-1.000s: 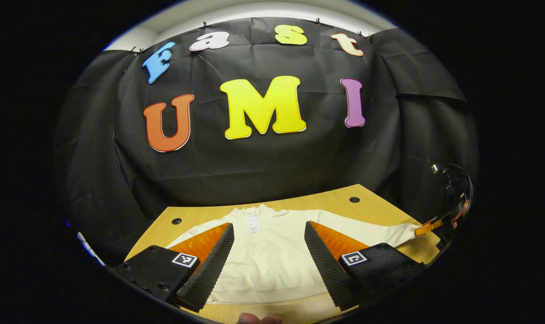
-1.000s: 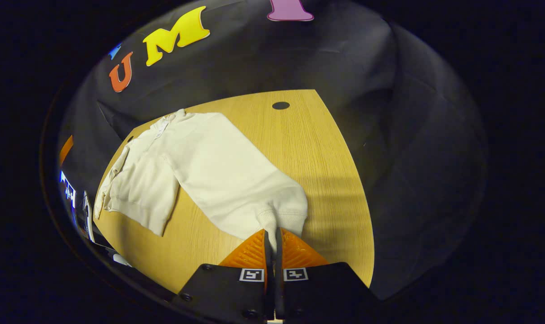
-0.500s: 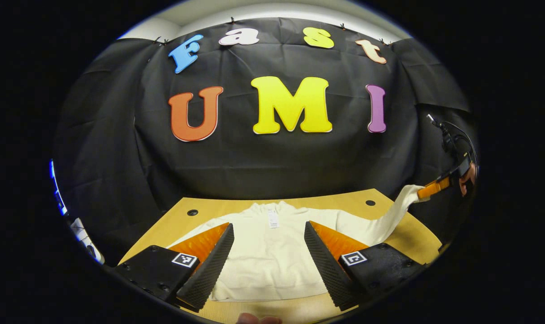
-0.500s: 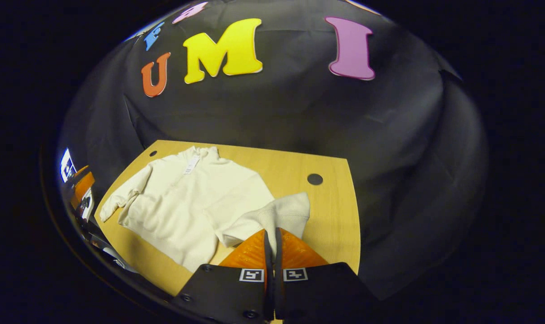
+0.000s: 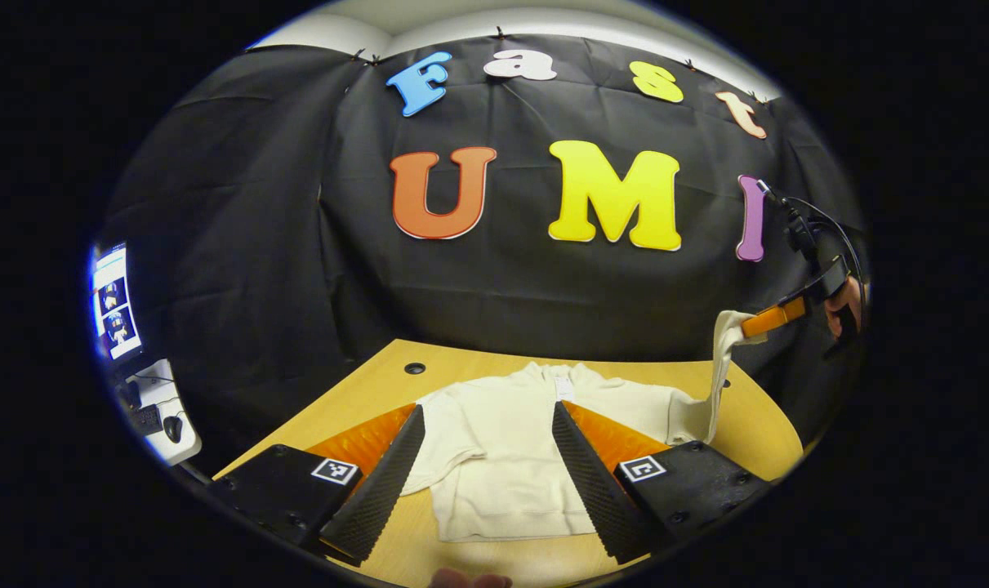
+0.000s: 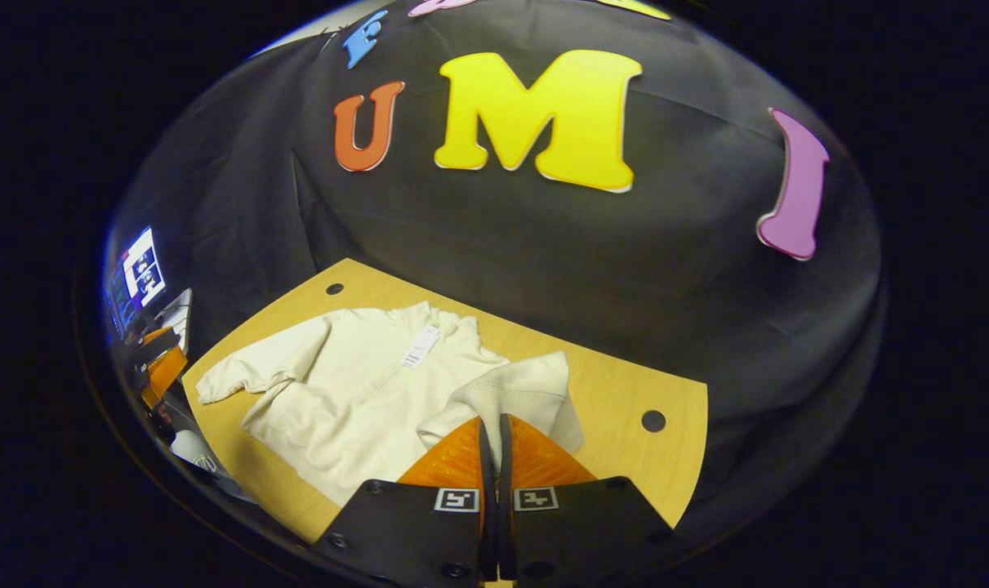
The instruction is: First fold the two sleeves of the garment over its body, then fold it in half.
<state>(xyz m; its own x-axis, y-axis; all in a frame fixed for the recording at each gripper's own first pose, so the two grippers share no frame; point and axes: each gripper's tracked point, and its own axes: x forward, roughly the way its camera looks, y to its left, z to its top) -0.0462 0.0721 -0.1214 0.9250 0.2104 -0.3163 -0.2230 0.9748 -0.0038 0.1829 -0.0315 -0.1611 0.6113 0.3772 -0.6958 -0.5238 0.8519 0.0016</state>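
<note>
- Left gripper view: the left gripper (image 5: 482, 457) hovers with its fingers spread apart, gripping nothing. The cream garment (image 5: 510, 457) lies flat on the wooden table (image 5: 380, 392) just ahead of it, collar pointing away. At far right the right gripper (image 5: 768, 318) holds the right sleeve (image 5: 716, 384) up off the table, so that hand is the nearer one for this fold.
- Right gripper view: the right gripper (image 6: 494, 457) is clamped on the sleeve's ribbed cuff (image 6: 514, 400). The body lies ahead and to its left, and the other sleeve (image 6: 257, 367) seems still outstretched. The fabric looks soft, thick and limp.
</note>
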